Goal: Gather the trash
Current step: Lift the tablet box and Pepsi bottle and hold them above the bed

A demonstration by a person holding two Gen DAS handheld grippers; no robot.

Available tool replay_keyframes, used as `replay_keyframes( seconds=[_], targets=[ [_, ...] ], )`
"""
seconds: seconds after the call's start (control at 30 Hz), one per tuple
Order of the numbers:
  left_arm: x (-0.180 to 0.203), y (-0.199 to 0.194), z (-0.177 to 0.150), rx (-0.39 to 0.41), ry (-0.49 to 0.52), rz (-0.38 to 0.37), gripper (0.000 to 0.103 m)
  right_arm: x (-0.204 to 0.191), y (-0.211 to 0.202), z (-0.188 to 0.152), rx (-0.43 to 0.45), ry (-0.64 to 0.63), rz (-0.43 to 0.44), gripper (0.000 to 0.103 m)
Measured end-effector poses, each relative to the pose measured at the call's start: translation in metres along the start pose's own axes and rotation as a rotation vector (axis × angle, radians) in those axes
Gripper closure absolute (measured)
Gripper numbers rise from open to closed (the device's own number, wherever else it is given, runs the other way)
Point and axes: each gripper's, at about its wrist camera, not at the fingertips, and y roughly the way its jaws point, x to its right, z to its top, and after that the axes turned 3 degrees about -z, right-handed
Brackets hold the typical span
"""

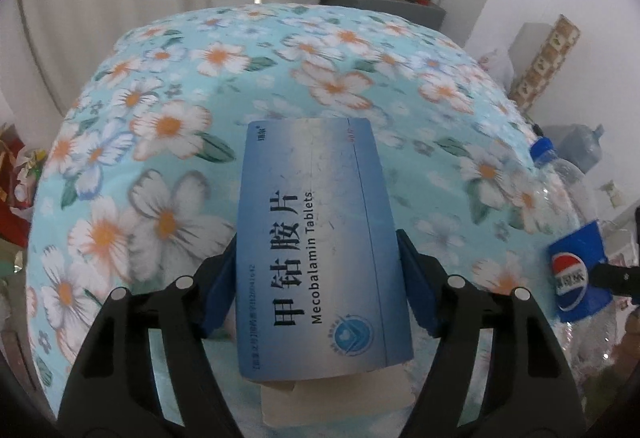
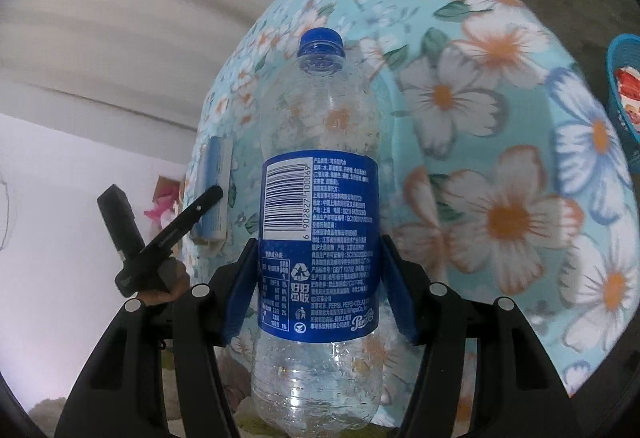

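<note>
A blue and white medicine box (image 1: 316,238) marked "Mecobalamin Tablets" sits lengthwise between the blue pads (image 1: 218,286) of my left gripper (image 1: 318,238), which is shut on its two long sides above the flowered cloth. A pale flap shows under its near end. My right gripper (image 2: 319,240) is shut on an empty clear Pepsi bottle (image 2: 320,230), upright, with a blue cap, and its pads press on the blue label. In the right wrist view the left gripper's finger (image 2: 192,214) lies across the box (image 2: 214,182) at the left. The bottle (image 1: 572,262) shows at the left view's right edge.
A table under a light-blue flowered cloth (image 1: 200,98) fills both views. Behind it stands a grey cabinet (image 1: 424,12) with a red flask and small packets. A water jug (image 1: 580,146) is at the right, and red bags (image 1: 16,190) at the left. A blue basket (image 2: 624,98) sits beyond the table's right edge.
</note>
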Motion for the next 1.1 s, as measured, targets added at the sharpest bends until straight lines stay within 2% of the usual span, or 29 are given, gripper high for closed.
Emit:
replay_keyframes(
  seconds=[0.27,0.4,0.57,0.8,1.1],
  targets=[
    [0.062,-0.005,-0.028,-0.06,0.045,-0.142,0.035,0.021,-0.015,-0.005,0.033,0.044,-0.021,0.045],
    [0.094,-0.003,-0.039,-0.085,0.094,-0.176,0.035,0.027,-0.019,-0.007,0.042,0.061,-0.024,0.045],
    [0.112,0.001,-0.045,-0.092,0.134,-0.145,0.034,0.031,-0.022,-0.01,0.045,0.073,-0.017,0.045],
    [0.112,0.001,-0.044,-0.107,0.128,-0.14,0.034,0.031,-0.022,-0.011,0.046,0.073,-0.015,0.045],
    [0.114,0.011,-0.039,-0.122,0.127,-0.126,0.026,0.032,-0.021,-0.012,0.046,0.078,-0.01,0.045]
  ],
)
